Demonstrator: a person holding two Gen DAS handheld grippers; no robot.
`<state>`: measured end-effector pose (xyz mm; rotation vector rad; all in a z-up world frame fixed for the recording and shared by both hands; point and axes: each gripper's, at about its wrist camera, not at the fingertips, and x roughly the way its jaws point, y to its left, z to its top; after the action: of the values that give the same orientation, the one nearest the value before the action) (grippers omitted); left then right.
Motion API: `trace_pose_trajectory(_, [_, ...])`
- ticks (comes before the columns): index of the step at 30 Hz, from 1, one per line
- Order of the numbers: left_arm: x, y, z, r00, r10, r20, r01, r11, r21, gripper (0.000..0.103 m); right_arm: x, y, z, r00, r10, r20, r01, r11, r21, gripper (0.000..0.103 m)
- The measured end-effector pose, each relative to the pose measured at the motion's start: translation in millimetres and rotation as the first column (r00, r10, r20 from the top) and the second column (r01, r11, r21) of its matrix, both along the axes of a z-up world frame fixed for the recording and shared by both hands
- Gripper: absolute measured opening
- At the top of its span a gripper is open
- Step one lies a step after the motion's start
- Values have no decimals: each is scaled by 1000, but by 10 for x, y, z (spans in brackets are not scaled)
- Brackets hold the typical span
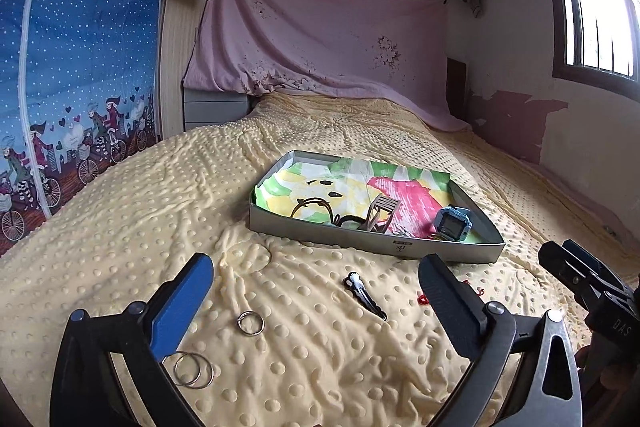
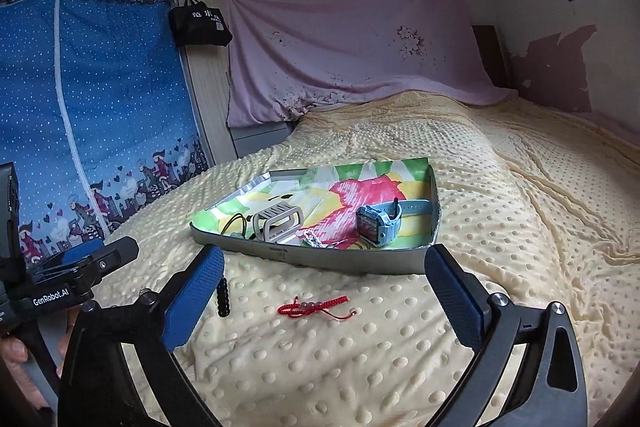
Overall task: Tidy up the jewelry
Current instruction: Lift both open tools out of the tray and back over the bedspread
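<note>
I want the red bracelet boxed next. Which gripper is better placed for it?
Right. The red bracelet lies on the blanket between the open right gripper's fingers, before the box. The left gripper faces the clip and rings.

Left claw (image 1: 316,303) gapes wide, nothing between its fingers. Right claw (image 2: 324,303) gapes equally wide and empty, both tilted slightly downward, side by side
</note>
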<state>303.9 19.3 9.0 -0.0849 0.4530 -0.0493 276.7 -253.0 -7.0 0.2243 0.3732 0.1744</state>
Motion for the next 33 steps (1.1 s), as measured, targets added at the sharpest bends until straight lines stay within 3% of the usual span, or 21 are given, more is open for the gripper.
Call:
trace_pose_trajectory(15, [-520, 334, -139, 996, 88, -10, -87, 995, 44, 103, -324, 217, -61, 999, 45, -2, -45, 999, -22, 100])
trace_pose_trajectory(33, [-637, 692, -290, 976, 197, -91, -194, 980, 39, 103, -350, 416, -81, 992, 121, -27, -121, 992, -23, 100])
